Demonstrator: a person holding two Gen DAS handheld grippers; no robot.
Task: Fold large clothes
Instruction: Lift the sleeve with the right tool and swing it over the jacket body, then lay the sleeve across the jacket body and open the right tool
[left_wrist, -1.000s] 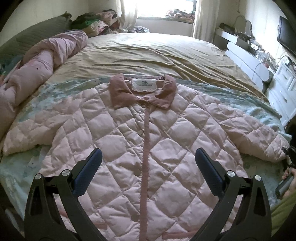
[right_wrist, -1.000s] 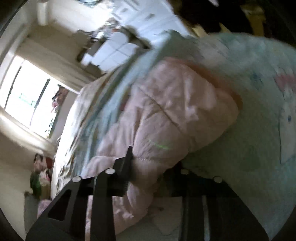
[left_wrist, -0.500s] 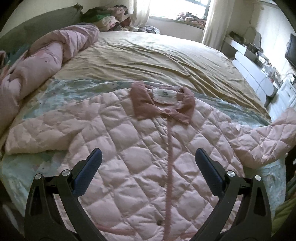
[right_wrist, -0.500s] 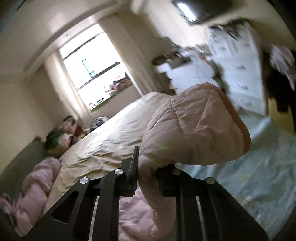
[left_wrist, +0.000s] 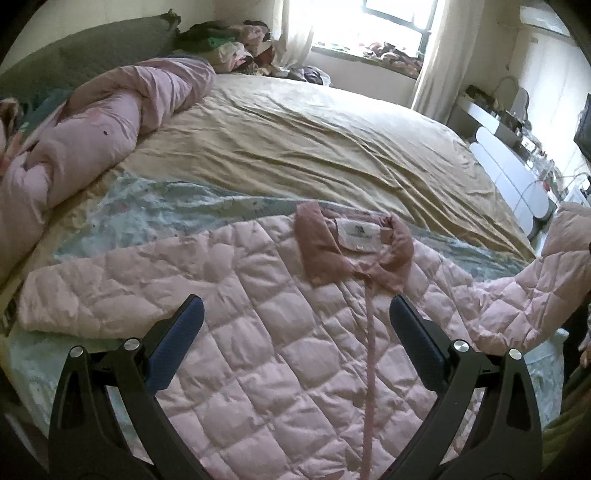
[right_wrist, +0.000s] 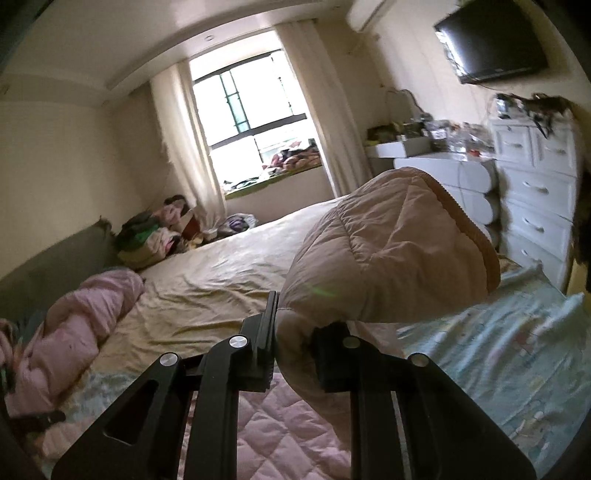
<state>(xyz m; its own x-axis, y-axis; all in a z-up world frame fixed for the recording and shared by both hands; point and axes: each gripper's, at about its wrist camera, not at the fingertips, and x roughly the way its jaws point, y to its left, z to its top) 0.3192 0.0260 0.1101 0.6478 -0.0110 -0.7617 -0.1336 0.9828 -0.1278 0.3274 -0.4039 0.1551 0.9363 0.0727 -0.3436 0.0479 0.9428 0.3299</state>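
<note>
A pink quilted jacket (left_wrist: 280, 325) lies face up on the bed, its darker pink collar (left_wrist: 354, 247) toward the far side and its left sleeve (left_wrist: 92, 299) spread flat. My left gripper (left_wrist: 295, 328) is open and empty above the jacket's chest. My right gripper (right_wrist: 295, 347) is shut on the jacket's right sleeve (right_wrist: 388, 254) near the cuff and holds it raised above the bed. The raised sleeve also shows at the right edge of the left wrist view (left_wrist: 554, 273).
The bed has a tan sheet (left_wrist: 314, 140) and a pale blue printed blanket (right_wrist: 517, 350) under the jacket. A rolled pink duvet (left_wrist: 92, 125) lies at the left. Piled clothes (right_wrist: 155, 236) sit by the window. White drawers (right_wrist: 535, 192) stand to the right.
My right gripper has lifted the sleeve up off the bed and turned level. My left gripper has drifted left, so the collar now sits right of centre.
</note>
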